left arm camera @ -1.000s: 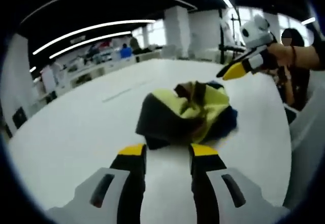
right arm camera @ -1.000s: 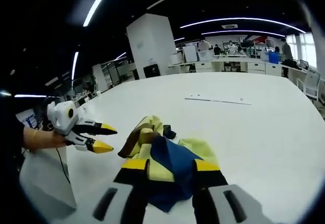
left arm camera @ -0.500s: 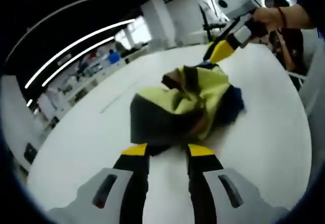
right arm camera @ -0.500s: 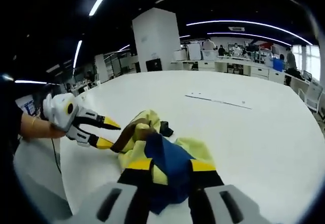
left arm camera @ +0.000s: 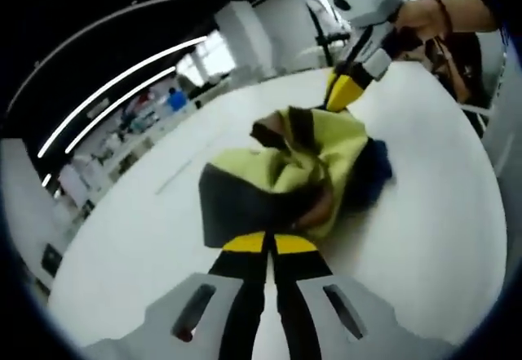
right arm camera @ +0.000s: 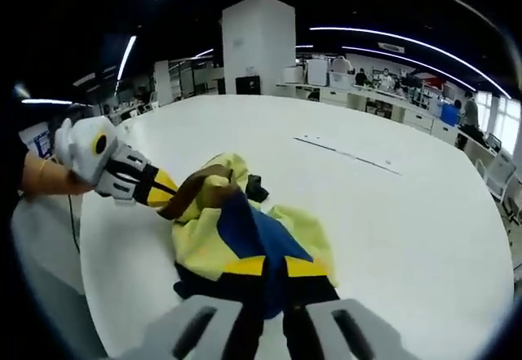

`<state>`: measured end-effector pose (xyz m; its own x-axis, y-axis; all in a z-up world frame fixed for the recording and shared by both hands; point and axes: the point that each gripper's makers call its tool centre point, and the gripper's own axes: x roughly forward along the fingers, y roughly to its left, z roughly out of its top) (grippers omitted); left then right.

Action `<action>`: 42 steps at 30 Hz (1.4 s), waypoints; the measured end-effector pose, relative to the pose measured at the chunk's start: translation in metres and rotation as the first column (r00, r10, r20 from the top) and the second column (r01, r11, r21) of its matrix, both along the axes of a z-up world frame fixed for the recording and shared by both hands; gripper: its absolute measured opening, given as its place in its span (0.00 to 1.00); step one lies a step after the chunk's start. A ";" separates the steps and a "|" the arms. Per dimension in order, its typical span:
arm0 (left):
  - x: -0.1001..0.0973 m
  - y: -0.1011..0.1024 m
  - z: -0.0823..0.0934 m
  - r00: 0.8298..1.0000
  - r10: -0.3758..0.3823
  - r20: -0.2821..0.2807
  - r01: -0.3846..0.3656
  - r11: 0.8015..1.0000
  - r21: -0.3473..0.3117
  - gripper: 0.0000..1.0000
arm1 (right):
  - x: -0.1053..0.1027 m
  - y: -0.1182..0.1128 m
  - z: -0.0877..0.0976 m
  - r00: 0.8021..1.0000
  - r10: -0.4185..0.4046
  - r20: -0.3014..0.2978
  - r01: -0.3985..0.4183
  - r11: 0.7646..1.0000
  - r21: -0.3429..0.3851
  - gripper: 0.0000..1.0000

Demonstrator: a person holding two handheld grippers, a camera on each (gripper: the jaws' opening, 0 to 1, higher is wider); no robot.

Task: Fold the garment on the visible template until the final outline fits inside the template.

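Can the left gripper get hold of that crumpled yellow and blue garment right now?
Probably yes: the left gripper looks shut on the near edge of the crumpled yellow and blue garment, with nothing between them.

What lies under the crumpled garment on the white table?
Around the garment only bare white table shows. Whatever lies directly beneath it, including any template outline, is covered by the bunched fabric and cannot be seen.

The crumpled garment (left arm camera: 294, 176) lies on the table (left arm camera: 122, 237) directly ahead of the left gripper (left arm camera: 270, 243), with the right gripper (left arm camera: 341, 92) at its far edge and a line (right arm camera: 347, 154) well beyond.
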<state>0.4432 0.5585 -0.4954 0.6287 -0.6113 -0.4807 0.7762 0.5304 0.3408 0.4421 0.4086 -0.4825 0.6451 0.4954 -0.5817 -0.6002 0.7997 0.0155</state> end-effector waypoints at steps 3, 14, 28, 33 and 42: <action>0.000 0.002 0.003 1.000 0.025 -0.015 -0.025 0.999 -0.025 0.00 | -0.003 -0.001 0.000 1.000 0.001 -0.010 -0.001 1.000 0.015 0.00; 0.011 0.004 0.048 0.998 0.059 0.004 -0.057 0.989 -0.134 0.00 | 0.005 -0.007 0.035 0.997 0.018 0.076 -0.025 0.995 0.093 0.00; 0.072 -0.003 0.110 0.985 0.173 0.021 -0.157 0.930 -0.332 0.00 | 0.052 -0.037 0.076 0.985 -0.089 0.146 0.065 0.985 0.162 0.00; 0.087 -0.007 0.114 0.982 0.191 0.010 -0.175 0.917 -0.359 0.00 | 0.065 -0.043 0.083 0.979 -0.121 0.164 0.094 0.982 0.163 0.00; 0.131 -0.018 0.105 0.972 0.234 -0.040 -0.231 0.894 -0.385 0.00 | 0.106 -0.071 0.082 0.954 -0.255 0.159 0.220 0.953 0.207 0.00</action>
